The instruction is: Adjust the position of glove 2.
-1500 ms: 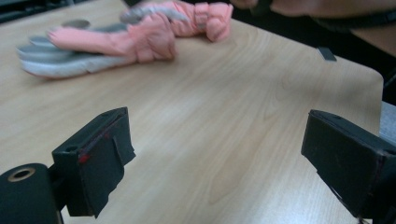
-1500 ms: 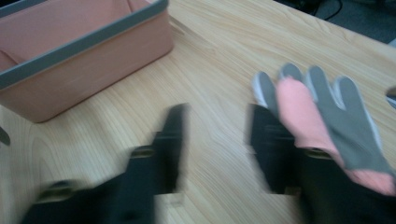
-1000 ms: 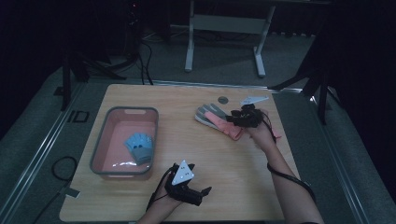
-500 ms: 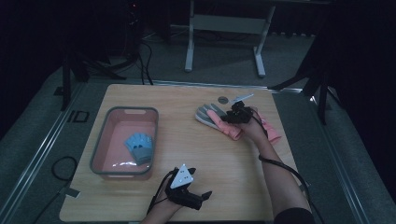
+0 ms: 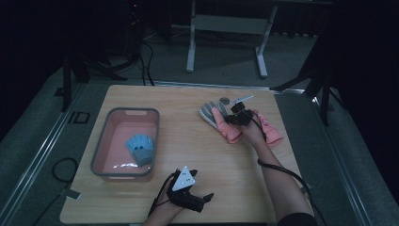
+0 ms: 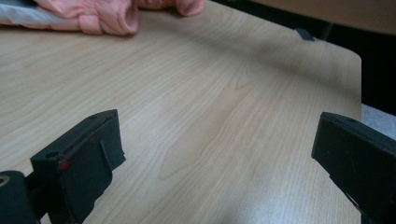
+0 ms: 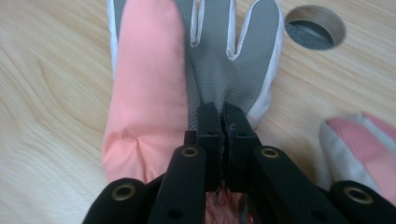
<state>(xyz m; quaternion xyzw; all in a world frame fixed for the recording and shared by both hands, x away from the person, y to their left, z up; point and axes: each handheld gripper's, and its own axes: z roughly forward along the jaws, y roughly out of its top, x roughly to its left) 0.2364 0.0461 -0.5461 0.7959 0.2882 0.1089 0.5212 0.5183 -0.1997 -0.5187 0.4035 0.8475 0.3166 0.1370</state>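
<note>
Lying open across the middle of the table (image 5: 197,141): bare wood between tub (image 5: 126,141) on the left and gloves (image 5: 221,121) at far right. Blocking the left side: the tub, holding a blue glove (image 5: 140,149). Crowding the far right corner: gloves, right gripper (image 5: 238,116) and a round hole (image 5: 225,100). Sitting at the near edge: left gripper (image 5: 188,195).

Both grippers are black. The left gripper (image 5: 207,197) carries a grey three-cornered plate (image 5: 184,179) on top, and its blocky jaws bear small red marks near the pads. The right gripper (image 7: 223,122) has two flat black jaws on arms set with brass-coloured eyelets; a small green light glows on its body, and a black cable (image 5: 282,172) trails along the bare forearm.
</note>
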